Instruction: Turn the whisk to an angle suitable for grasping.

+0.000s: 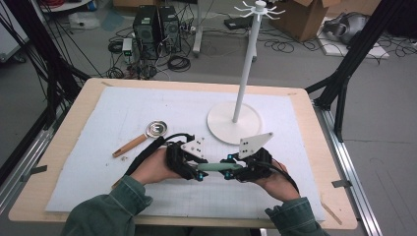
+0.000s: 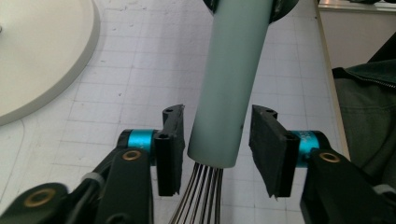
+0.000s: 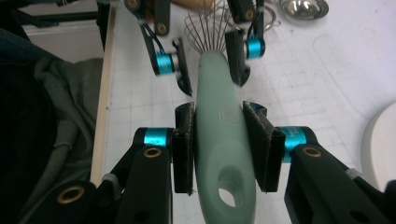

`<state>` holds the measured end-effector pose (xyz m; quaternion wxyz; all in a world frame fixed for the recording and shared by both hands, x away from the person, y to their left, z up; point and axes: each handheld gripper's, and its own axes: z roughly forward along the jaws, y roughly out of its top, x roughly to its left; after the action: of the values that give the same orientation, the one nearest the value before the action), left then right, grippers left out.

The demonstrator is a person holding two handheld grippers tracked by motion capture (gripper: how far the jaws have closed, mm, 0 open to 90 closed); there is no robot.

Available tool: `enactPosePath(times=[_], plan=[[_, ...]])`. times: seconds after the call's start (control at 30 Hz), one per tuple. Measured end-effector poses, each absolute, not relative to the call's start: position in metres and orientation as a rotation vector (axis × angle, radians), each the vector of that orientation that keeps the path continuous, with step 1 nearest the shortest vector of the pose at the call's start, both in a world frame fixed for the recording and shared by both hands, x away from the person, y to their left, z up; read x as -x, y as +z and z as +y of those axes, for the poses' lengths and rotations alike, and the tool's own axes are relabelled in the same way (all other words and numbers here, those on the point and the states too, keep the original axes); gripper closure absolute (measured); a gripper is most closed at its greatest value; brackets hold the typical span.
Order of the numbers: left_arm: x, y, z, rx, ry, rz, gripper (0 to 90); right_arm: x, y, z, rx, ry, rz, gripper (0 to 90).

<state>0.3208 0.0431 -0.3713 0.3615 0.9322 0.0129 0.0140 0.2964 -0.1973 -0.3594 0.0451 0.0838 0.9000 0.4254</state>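
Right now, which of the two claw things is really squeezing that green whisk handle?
The right gripper: its pads press both sides of the whisk near the handle's holed end. The left gripper stands open around the wire end, gaps showing on both sides.

This is a lab or robotics test room. Beyond the bench (image 1: 314, 147), well ahead of the jaws, two computer towers (image 1: 157, 30) stand on a grey floor among loose cables (image 1: 179, 63), beside a cardboard box (image 1: 307, 17). Black frame struts (image 1: 351, 59) flank the bench, which carries a gridded white mat (image 1: 147, 105).
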Motion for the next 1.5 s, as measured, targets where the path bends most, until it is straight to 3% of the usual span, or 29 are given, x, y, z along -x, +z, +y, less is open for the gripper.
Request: enactPosePath(times=[0.13, 0.33, 0.43, 0.63, 1.03, 1.5], plan=[[-0.322, -0.368, 0.045, -2.396, 0.047, 0.046, 64.4, -0.297, -0.356, -0.196, -0.262, 1.331, 2.737, 65.7], [-0.321, -0.364, 0.048, -2.386, 0.076, 0.04, 66.2, -0.3, -0.355, -0.198, -0.288, 1.423, 2.702, 64.1], [-0.322, -0.362, 0.05, -2.378, 0.078, 0.058, 67.2, -0.3, -0.354, -0.201, -0.338, 1.484, 2.668, 55.6], [-0.322, -0.352, 0.058, -2.331, 0.123, 0.102, 68.2, -0.302, -0.354, -0.206, -0.429, 1.563, 2.6, 50.2], [-0.322, -0.337, 0.065, -2.261, 0.162, 0.17, 68.6, -0.31, -0.342, -0.187, -0.582, 1.7, 2.494, 52.0], [-0.319, -0.323, 0.078, -2.168, 0.236, 0.276, 68.7, -0.317, -0.317, -0.152, -0.675, 1.813, 2.389, 64.5]])
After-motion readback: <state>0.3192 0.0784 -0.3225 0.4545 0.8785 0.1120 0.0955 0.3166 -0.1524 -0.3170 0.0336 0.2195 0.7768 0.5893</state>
